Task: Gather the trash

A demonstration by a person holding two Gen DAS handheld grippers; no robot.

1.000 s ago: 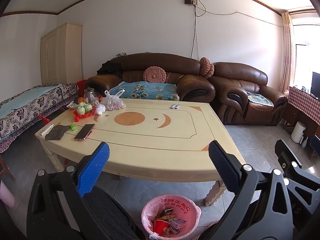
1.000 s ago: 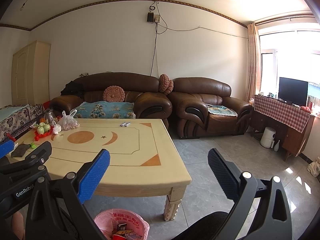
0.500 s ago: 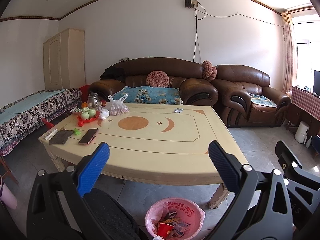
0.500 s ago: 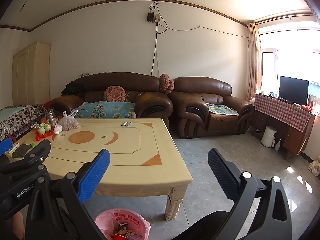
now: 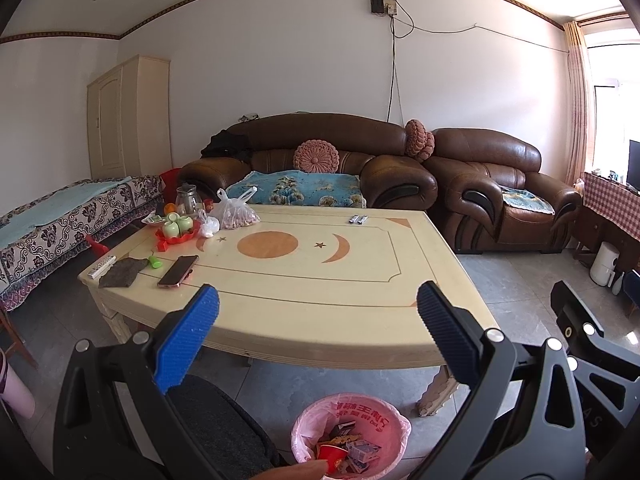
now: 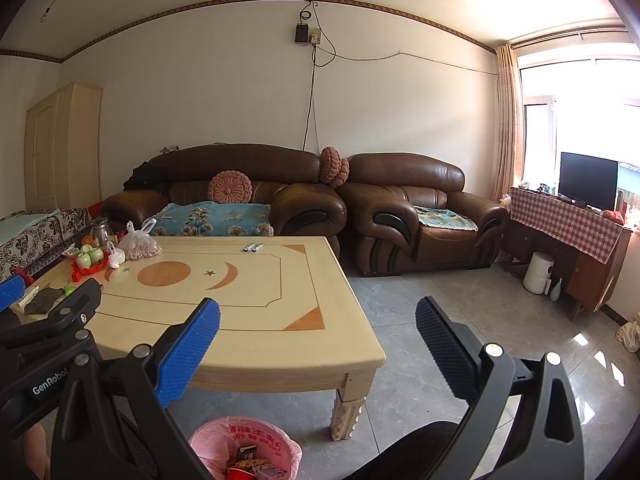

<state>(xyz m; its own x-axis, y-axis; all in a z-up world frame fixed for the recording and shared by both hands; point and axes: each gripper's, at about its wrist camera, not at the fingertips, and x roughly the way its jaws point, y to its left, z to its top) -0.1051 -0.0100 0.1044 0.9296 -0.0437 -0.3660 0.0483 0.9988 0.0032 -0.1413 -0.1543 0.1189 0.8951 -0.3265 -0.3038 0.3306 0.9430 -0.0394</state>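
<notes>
A bin with a pink liner (image 5: 352,432) stands on the floor in front of the cream coffee table (image 5: 304,304); it holds a red cup and several wrappers. It also shows in the right wrist view (image 6: 245,452). My left gripper (image 5: 316,312) is open and empty, raised over the table's near edge. My right gripper (image 6: 316,328) is open and empty, off the table's near right corner. Two small wrappers (image 5: 358,219) lie at the table's far edge, also in the right wrist view (image 6: 254,247).
On the table's left end are a phone (image 5: 178,271), a dark cloth (image 5: 122,272), a remote, a red tray with green cups (image 5: 176,230), a glass pot and a plastic bag (image 5: 234,214). Brown sofas (image 5: 320,168) stand behind. A TV cabinet (image 6: 568,240) is at right.
Both grippers have drawn back and up a little from the table. The bin now sits higher in the left view. Both stay open and empty.
</notes>
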